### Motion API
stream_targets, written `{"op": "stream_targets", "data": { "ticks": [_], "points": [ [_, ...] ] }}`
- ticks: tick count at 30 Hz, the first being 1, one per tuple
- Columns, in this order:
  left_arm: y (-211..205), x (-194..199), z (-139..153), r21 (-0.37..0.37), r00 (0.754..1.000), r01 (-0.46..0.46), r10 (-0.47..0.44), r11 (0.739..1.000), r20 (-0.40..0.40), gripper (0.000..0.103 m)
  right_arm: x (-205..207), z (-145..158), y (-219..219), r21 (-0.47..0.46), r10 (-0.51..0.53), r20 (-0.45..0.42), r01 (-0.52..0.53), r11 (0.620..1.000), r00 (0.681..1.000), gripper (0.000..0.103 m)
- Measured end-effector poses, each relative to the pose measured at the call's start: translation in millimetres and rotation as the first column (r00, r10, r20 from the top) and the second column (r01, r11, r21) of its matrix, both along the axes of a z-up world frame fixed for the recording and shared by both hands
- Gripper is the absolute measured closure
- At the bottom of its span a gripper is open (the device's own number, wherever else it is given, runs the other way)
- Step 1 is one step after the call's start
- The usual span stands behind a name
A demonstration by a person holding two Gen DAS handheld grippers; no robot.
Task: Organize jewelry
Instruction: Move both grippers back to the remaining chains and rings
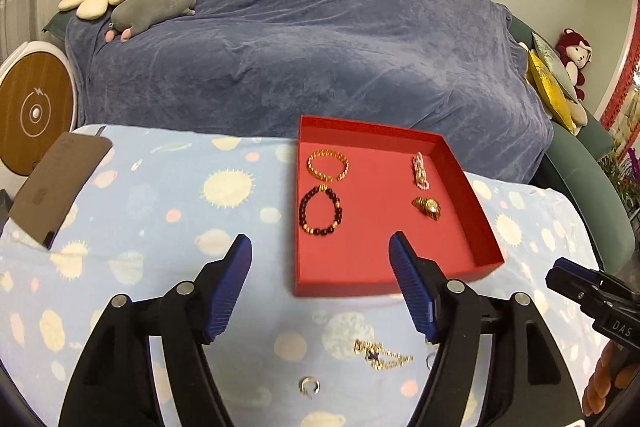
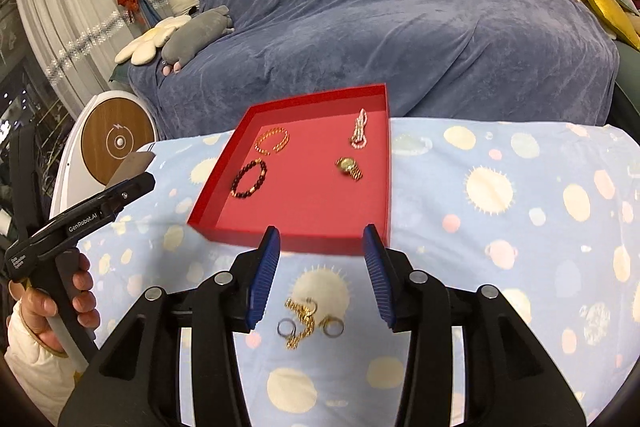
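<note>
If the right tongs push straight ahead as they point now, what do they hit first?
Probably the near wall of the red tray, which sits between the open right tongs just ahead. The gold chain and rings lie lower, on the cloth; depth is uncertain.

"GenRobot.AI" on left tool ("DAS" opposite)

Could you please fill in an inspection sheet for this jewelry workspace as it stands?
Surface: blue patterned tablecloth.
Job's things: red tray holds amber bracelet, dark bead bracelet, pearl strand, gold watch; gold chain and rings lie loose in front of it.
Clutter: brown card at the table's left edge.
Grippers: left gripper open, empty; right gripper open, empty.
Cables: nothing seen.
Surroundings: covered sofa, plush toys.
</note>
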State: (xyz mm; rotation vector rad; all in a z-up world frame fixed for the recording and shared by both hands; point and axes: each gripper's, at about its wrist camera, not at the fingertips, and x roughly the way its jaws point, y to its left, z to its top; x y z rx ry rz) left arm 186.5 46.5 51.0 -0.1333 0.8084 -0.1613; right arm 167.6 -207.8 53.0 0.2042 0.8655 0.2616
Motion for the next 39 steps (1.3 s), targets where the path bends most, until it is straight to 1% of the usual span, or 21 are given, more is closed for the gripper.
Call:
{"op": "stream_targets", "data": {
  "ticks": [3,7,9,11,14,17,23,28,30,32,37,39],
  "points": [
    [-4,-21,-15,0.025,1.000,-0.008,0.009,1.000,-0.030,0.035,-16,-19,11,-0.006,0.015,-0.026,-0.015,1.000,1.000,0.061],
    [-3,-42,-41,0.021,0.997,-0.010,0.011,1.000,-0.082,0.035,-27,-41,23,-0.036,0.028,-0.046,-0.029,0.999,0.999,0.061],
    [-1,-45,-54,0.026,0.994,-0.006,0.009,1.000,-0.112,0.035,-30,-51,27,-0.061,0.042,-0.059,-0.046,0.997,0.997,0.061],
    [0,-47,-65,0.046,0.990,0.003,0.003,0.999,-0.138,0.035,-33,-58,31,-0.081,0.059,-0.073,-0.065,0.995,0.996,0.061],
    [-2,-49,-78,0.061,0.987,0.024,-0.014,0.998,-0.158,0.035,-36,-66,36,-0.059,0.084,-0.096,-0.090,0.994,0.992,0.061],
    [-8,-48,-85,0.054,0.984,0.044,-0.034,0.998,-0.172,0.035,-36,-76,42,-0.037,0.107,-0.124,-0.112,0.993,0.987,0.062],
    [-19,-46,-88,0.071,0.984,0.076,-0.064,0.995,-0.165,0.035,-30,-93,52,-0.052,0.120,-0.156,-0.130,0.990,0.980,0.067],
    [-19,-43,-94,0.058,0.981,0.077,-0.065,0.995,-0.183,0.035,-22,-102,56,-0.092,0.111,-0.159,-0.126,0.988,0.981,0.068],
    [-18,-42,-94,0.057,0.981,0.077,-0.065,0.995,-0.182,0.035,-19,-106,56,-0.112,0.107,-0.158,-0.126,0.986,0.982,0.073],
    [-17,-42,-94,0.053,0.981,0.076,-0.066,0.996,-0.181,0.035,-17,-109,56,-0.118,0.105,-0.155,-0.124,0.985,0.982,0.076],
    [-16,-41,-96,0.045,0.980,0.074,-0.065,0.996,-0.186,0.035,-15,-110,61,-0.151,0.112,-0.136,-0.132,0.980,0.984,0.078],
    [-17,-42,-97,0.047,0.980,0.079,-0.069,0.996,-0.186,0.035,-15,-110,59,-0.177,0.103,-0.136,-0.127,0.976,0.985,0.092]
  ]
}}
